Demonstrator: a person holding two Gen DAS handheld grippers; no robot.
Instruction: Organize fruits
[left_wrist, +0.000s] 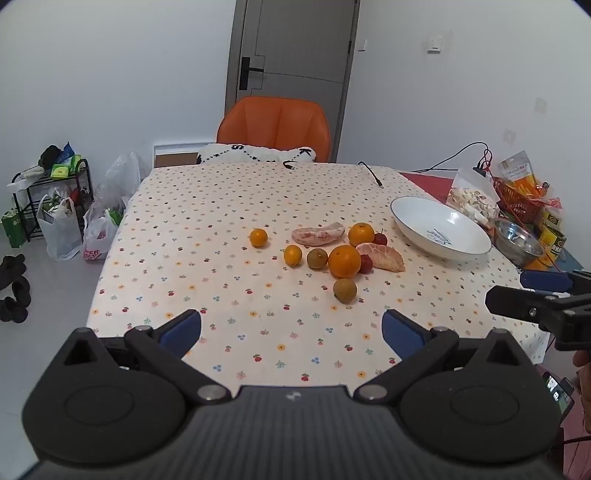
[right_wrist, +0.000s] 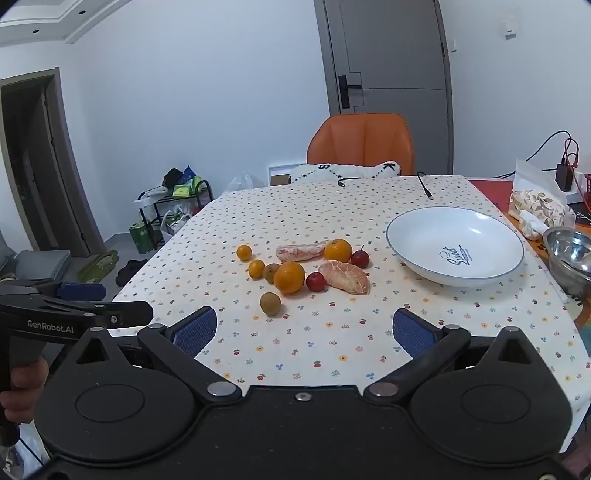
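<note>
Both of your claws are spread wide with nothing between the pads: the left gripper (left_wrist: 291, 328) and the right gripper (right_wrist: 304, 330) hover over the near edge of the table (left_wrist: 221, 206), short of the fruit.

From the right wrist view the fruit lies in a loose cluster at about 12 o'clock, dead ahead, and the white plate (right_wrist: 413, 240), with no fruit on it yet, sits at roughly 1 o'clock. Judged from that, sorting has not begun.

Nearest you is a brownish-green round fruit (right_wrist: 270, 303), alone and clear of its neighbours: an easy first pick, firm-looking and light. Close across its widest part, since it will roll if nudged.

Behind it the large orange (right_wrist: 289, 277) touches a small red fruit (right_wrist: 316, 281), which in turn sits against the peeled citrus segment (right_wrist: 344, 277). The orange should be stiff and a little heavy; take it at the equator. The red fruit is small and smooth, likely slippery.

The peeled segment, and the second peeled piece (right_wrist: 301, 252) at the back, will be soft and wet; squeeze gently across the thick middle or they will tear.

The small orange fruits (right_wrist: 244, 252) at 11 o'clock look like kumquats, though the view is too coarse to be sure.
</note>
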